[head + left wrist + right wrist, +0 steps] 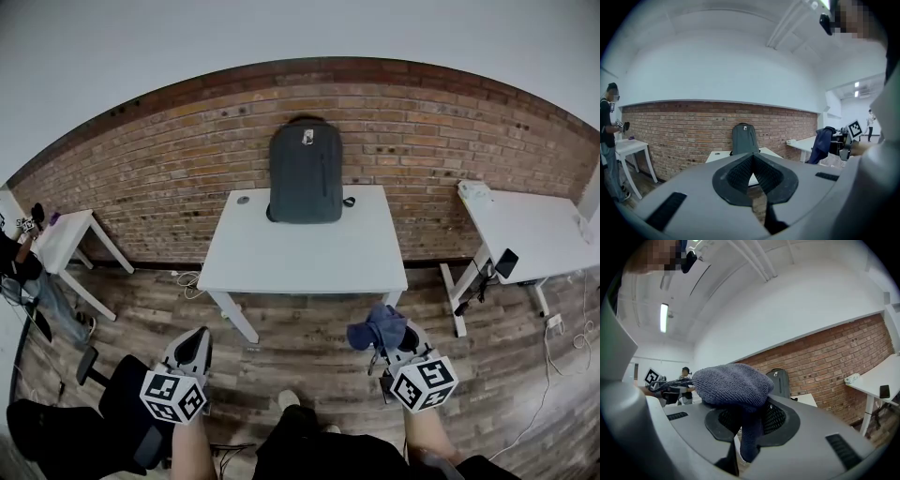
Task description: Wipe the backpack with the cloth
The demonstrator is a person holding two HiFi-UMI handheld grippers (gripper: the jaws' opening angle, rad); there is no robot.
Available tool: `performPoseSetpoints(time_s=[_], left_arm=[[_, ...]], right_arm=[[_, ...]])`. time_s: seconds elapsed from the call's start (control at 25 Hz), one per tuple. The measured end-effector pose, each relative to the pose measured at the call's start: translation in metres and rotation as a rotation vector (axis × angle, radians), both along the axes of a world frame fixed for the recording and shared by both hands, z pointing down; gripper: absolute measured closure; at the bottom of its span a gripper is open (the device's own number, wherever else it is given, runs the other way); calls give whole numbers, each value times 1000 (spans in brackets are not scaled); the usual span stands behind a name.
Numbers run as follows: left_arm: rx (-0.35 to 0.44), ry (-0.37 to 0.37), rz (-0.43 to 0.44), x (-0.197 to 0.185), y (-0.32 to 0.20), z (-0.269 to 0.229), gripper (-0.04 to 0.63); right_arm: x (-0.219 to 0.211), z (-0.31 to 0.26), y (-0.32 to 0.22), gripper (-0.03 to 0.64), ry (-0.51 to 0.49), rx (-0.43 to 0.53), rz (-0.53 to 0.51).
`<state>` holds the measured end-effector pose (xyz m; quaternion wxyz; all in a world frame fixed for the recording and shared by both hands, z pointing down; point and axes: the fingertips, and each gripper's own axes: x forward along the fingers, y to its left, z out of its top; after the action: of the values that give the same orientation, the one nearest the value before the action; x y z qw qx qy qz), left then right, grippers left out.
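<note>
A brick wall [169,169] backs a white bench [300,262], and the backpack [306,173] stands upright at the bench's far edge, leaning on the wall and well apart from both tools. The right hand-held gripper [751,416] is clamped on a blue cloth [733,385] — soft, light, bunched over the jaws. The left hand-held gripper [753,161] is closed, with nothing in it. The backpack looks soft-sided and likely to tip or slide under wiping — steadying it near the top should help.

Grey left gripper [199,336], black pads [738,172], marker cube [174,397]
</note>
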<state>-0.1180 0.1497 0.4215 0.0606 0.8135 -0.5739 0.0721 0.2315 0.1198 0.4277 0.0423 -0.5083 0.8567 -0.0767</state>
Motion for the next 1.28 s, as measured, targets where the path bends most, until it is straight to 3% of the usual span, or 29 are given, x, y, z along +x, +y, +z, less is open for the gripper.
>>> performPoseSetpoints(time_s=[0.36, 0.72, 1.0, 1.28], left_arm=[[21, -45, 58, 25, -57, 1, 600], [32, -7, 84, 14, -144, 9, 600], [-7, 28, 103, -9, -236, 19, 600], [-13, 45, 171, -24, -328, 11, 600]], right_arm=[[6, 4, -44, 557, 0, 4, 19], [-9, 1, -132, 557, 24, 9, 33], [-27, -7, -211, 557, 5, 13, 61], [-47, -12, -288, 557, 13, -8, 114]])
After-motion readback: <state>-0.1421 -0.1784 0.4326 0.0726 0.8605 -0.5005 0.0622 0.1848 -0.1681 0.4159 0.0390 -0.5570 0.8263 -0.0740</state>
